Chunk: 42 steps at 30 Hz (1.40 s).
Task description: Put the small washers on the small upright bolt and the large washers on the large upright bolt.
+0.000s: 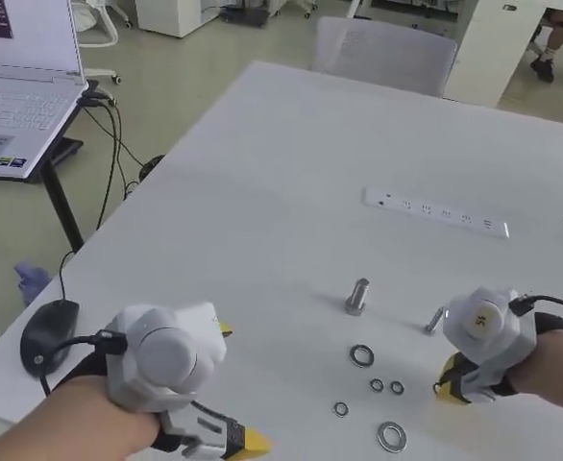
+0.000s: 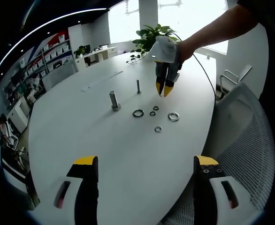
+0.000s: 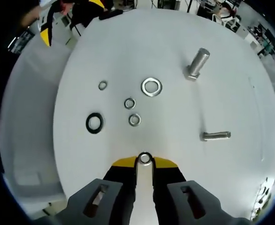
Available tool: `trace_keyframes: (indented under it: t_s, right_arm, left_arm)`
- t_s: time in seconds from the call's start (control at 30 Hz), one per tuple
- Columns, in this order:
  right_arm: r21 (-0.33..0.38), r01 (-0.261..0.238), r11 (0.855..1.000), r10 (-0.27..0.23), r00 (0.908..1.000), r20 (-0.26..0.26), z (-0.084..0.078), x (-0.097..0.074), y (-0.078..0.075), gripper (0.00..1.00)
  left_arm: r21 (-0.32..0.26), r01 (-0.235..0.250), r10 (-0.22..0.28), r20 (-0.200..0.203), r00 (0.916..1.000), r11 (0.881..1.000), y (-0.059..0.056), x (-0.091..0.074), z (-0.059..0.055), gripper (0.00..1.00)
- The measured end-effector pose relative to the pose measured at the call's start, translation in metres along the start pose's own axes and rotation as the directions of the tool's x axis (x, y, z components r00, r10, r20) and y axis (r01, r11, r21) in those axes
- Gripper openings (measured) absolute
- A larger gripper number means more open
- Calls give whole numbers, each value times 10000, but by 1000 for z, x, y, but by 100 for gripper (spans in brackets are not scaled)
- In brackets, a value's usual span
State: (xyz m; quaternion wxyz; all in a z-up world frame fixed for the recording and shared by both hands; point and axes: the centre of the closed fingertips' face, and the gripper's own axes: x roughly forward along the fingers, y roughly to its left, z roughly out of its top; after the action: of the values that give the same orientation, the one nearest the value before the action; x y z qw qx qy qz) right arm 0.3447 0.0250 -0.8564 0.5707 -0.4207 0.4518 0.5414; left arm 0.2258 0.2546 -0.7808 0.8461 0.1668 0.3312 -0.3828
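Note:
The large bolt stands upright on the white table, and the small bolt stands to its right. Loose washers lie in front of them: a large silver one, a large dark one and three small ones. My right gripper hovers just right of the washers, shut on a small washer at its tips. My left gripper is open and holds nothing, near the table's front edge left of the washers.
A white power strip lies behind the bolts. A black mouse sits at the table's left edge. An open laptop stands on a side stand to the far left. A grey chair is behind the table.

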Motion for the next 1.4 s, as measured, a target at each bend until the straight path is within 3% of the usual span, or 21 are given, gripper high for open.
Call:
trace_keyframes:
  t_s: [0.33,0.67,1.0,1.4]
  right_arm:
    - [417,480,9980,-489,9986,210,1,-31,-30,12]
    - [480,810,9956,-828,9959,368,23,-52,-52,12]
    - [575,1054,9928,-1079,9933,422,37,-57,-69,12]
    - [290,1020,9944,-1029,9941,335,45,-47,-79,12]
  left_arm:
    - [24,277,-278,75,9996,9996,-5,5,6,86]
    - [-174,262,-259,143,9996,9995,-7,7,3,86]
    - [-175,303,-302,103,9995,9994,-5,8,3,85]
    - [-190,272,-269,161,9995,9994,0,6,8,85]
